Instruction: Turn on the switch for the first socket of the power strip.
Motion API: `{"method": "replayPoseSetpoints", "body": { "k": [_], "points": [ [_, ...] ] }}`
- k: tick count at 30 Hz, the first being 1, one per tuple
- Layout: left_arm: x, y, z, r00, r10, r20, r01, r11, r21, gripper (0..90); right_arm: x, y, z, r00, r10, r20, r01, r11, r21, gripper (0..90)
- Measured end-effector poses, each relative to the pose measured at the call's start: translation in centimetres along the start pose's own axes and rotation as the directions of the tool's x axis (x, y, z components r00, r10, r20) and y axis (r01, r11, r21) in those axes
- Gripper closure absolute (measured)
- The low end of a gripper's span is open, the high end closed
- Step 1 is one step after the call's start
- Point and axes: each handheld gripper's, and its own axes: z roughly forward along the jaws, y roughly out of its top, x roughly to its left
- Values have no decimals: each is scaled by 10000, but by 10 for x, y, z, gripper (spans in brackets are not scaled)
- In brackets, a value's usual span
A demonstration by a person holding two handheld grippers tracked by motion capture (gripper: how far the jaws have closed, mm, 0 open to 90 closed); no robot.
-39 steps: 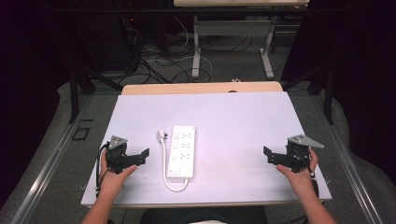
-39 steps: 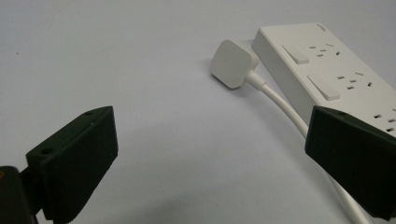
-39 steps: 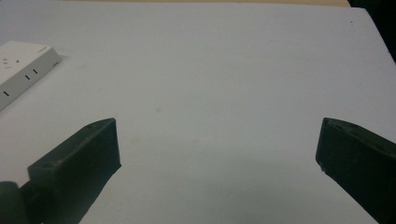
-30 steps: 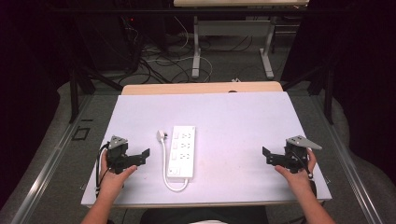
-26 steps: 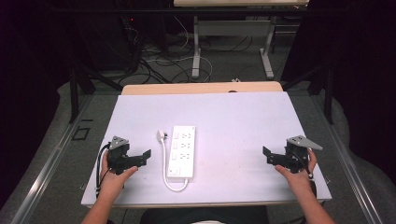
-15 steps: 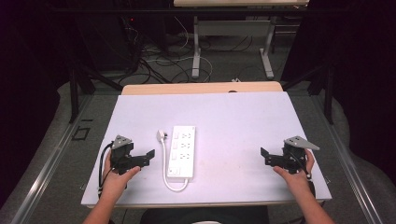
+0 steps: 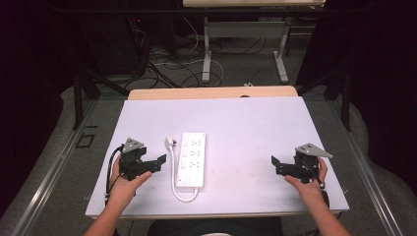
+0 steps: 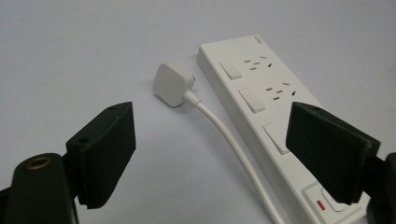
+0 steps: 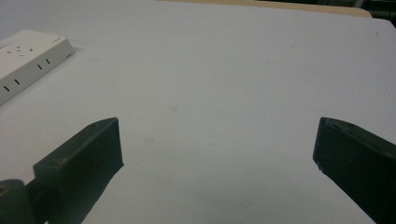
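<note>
A white power strip (image 7: pixel 192 159) lies lengthwise in the middle of the white table (image 7: pixel 246 118); its cord loops round the near end to a white plug (image 7: pixel 170 142) lying flat at its left. My left gripper (image 7: pixel 158 162) hovers just left of the cord, open, jaws pointing right at the strip. Its jaws have just been closing a little, with nothing between them. In the left gripper view the plug (image 8: pixel 172 84), cord (image 8: pixel 233 144) and strip (image 8: pixel 271 116) lie ahead of the pads (image 8: pixel 109 151). My right gripper (image 7: pixel 276 164) is open near the table's right front, empty.
A wooden tabletop edge (image 7: pixel 211 93) shows behind the white table. Beyond it are desk legs (image 7: pixel 206 46) and loose cables (image 7: pixel 162 59) on the floor. The strip's far corner (image 9: pixel 28 58) appears at the left of the right gripper view.
My left gripper has shifted a little to the right, toward the cord and strip, and risen slightly. The right gripper has stayed put. Strip, cord and plug have not moved.
</note>
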Motion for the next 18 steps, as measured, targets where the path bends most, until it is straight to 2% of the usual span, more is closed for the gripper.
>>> {"method": "replayPoseSetpoints", "body": {
  "k": [4, 9, 10, 18],
  "points": [
    [-2, 10, -3, 9996, 169, 208, -175, 9994, 290, 172, -1, 0, 1, 9999, -57, -99, 57, 10000, -21, 9],
    [-8, 18, -3, 9994, 134, 306, -141, 9997, 221, 188, 0, 1, 1, 9999, -11, -112, 10, 10000, -17, 12],
    [-9, 21, -3, 9990, 248, 376, -260, 9992, 318, 206, 0, 1, 2, 9999, -6, -116, 6, 10000, -39, 14],
    [-13, 29, -4, 9989, 128, 461, -153, 9984, 546, 253, 1, 1, 2, 9998, 50, -168, -50, 10000, -21, 19]
  ]
}}
